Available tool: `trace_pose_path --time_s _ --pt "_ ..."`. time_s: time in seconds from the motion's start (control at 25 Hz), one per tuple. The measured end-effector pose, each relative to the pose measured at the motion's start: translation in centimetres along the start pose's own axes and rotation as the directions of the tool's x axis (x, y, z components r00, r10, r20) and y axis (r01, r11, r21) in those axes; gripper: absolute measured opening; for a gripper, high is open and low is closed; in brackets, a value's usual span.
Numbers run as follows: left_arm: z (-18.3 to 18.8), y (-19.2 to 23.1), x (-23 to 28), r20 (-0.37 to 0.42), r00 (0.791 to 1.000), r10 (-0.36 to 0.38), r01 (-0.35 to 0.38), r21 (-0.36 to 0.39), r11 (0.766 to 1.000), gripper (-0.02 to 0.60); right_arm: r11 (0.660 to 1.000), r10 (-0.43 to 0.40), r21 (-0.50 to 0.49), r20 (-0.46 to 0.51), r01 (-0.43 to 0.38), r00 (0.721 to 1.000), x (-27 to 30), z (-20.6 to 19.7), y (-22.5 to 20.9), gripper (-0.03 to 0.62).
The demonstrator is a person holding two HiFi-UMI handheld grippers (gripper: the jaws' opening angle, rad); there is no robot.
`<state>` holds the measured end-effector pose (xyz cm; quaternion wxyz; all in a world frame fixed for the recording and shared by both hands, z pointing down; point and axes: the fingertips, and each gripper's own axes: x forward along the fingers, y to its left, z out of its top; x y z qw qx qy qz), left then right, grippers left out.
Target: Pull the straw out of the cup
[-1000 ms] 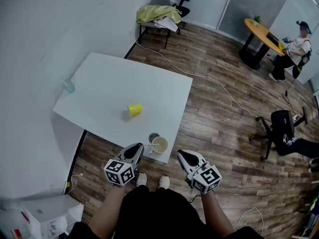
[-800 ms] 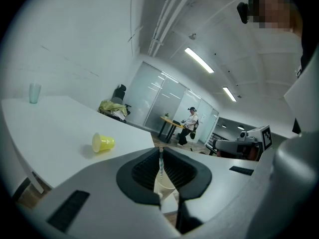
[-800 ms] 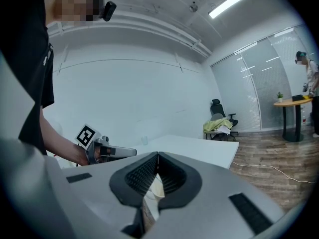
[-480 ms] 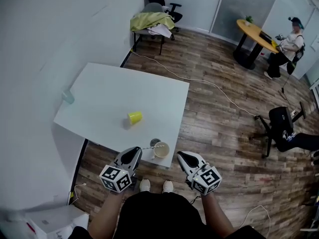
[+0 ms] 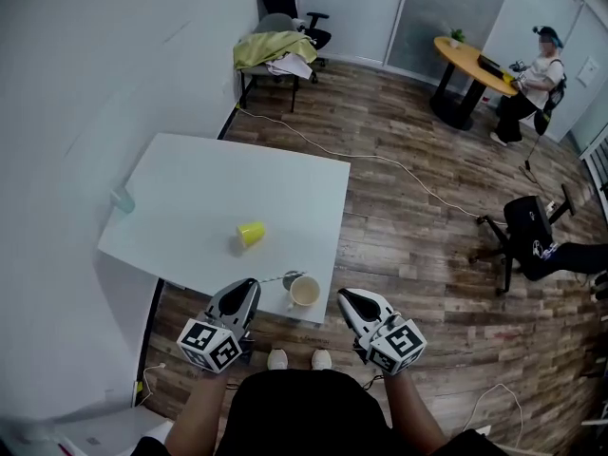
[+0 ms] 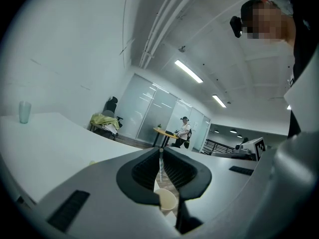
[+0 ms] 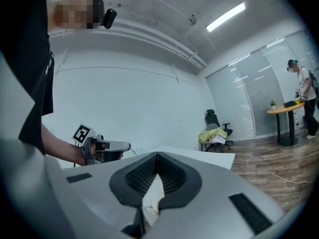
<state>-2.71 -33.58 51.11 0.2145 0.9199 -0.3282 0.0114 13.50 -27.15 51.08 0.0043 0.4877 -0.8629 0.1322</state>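
Left gripper (image 5: pixel 253 283) has its fingers (image 6: pixel 144 169) pinched on the straw (image 6: pixel 160 164) by the cup (image 5: pixel 304 291); right gripper (image 5: pixel 343 295) is closed on nothing. Looks mid-pull, next lift it clear of the cup.

An office — glass partitions (image 5: pixel 446 3), swivel chair (image 5: pixel 528 224), round table (image 5: pixel 469 59).

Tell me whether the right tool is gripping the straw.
No: in the right gripper view the right tool's jaws meet with nothing between them, while the straw is pinched in the left tool.
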Motion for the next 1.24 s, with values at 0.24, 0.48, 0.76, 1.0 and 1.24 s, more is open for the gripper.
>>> trace_pose_path --time_s 0.24,0.48,0.76,1.0,1.24 --pt "2.0 0.3 0.3 0.039 0.999 -0.011 0.010 0.034 0.999 0.037 1.000 -0.022 -0.009 0.028 0.022 0.999 -0.4 1.1 0.1 0.021" --pt "3.3 0.1 0.4 0.069 0.997 -0.014 0.011 0.043 0.999 0.037 1.000 -0.020 -0.007 0.055 0.021 0.998 -1.0 1.9 0.4 0.021" --pt "3.9 0.0 0.6 0.088 0.996 -0.019 0.015 0.043 0.999 0.037 0.999 -0.032 0.004 0.065 0.032 0.997 -1.4 2.2 0.9 0.021" --pt "3.9 -0.1 0.4 0.085 0.996 -0.016 0.013 0.043 0.999 0.037 1.000 -0.030 -0.007 0.048 0.030 0.998 -1.7 1.5 0.9 0.021" --pt "3.9 0.0 0.7 0.081 0.997 -0.015 0.011 0.047 0.999 0.037 1.000 -0.011 0.008 0.082 0.010 0.997 -1.3 2.1 1.0 0.021"
